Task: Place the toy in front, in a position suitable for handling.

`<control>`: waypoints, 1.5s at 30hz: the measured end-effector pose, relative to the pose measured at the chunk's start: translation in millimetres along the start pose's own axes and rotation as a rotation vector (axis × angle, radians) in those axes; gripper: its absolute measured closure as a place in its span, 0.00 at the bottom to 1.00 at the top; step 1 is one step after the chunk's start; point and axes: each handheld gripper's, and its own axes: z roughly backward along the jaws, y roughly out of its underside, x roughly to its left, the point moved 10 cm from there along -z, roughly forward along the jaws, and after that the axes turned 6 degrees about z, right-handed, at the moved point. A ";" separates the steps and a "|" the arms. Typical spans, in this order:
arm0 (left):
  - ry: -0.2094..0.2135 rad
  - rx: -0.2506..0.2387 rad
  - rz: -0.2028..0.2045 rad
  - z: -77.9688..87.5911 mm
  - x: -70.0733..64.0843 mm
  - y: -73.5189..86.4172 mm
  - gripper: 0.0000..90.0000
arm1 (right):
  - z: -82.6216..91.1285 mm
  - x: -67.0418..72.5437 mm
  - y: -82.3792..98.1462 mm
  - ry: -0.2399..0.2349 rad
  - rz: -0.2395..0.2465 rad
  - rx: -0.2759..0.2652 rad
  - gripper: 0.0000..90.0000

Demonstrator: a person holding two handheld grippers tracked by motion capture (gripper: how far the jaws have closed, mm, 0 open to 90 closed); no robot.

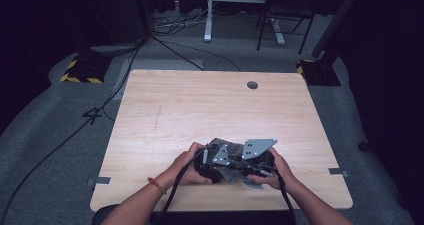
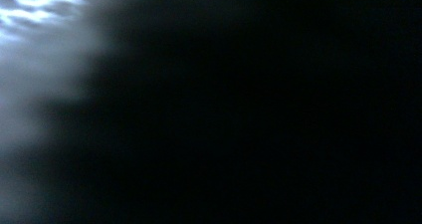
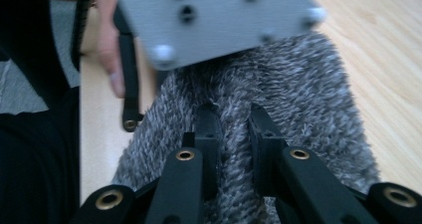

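Observation:
A grey knitted cloth [image 1: 219,145] lies bunched near the table's front edge, between both hands. In the right gripper view my right gripper [image 3: 231,115] is shut on a fold of this cloth [image 3: 308,84], with both black jaws pressed into the knit. From above, the right gripper [image 1: 252,166] sits right beside my left gripper [image 1: 212,165], each under its grey plate. The left gripper's plate [image 3: 214,20] hangs just over the cloth ahead of the right jaws. The left gripper view is dark and blurred, with pale knit [image 2: 30,15] at its top left, and its jaws are hidden.
The light wooden table [image 1: 200,105] has a round cable hole [image 1: 252,85] at the far right. Cables trail from both grippers over the front edge. A hand's finger [image 3: 107,50] rests by the cloth. Grey carpet, floor cables and stand legs lie beyond the table.

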 end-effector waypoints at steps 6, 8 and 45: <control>-0.016 -0.026 0.052 9.8 10.4 5.1 0.38 | 4.1 1.5 8.6 -0.004 0.004 0.020 0.87; -0.023 -0.022 0.053 11.5 11.2 7.2 0.38 | 5.7 -1.0 14.2 0.008 0.002 0.037 0.87; -0.018 -0.136 0.096 34.1 5.0 -2.4 0.38 | 18.8 -32.3 29.0 0.048 -0.093 -0.034 0.87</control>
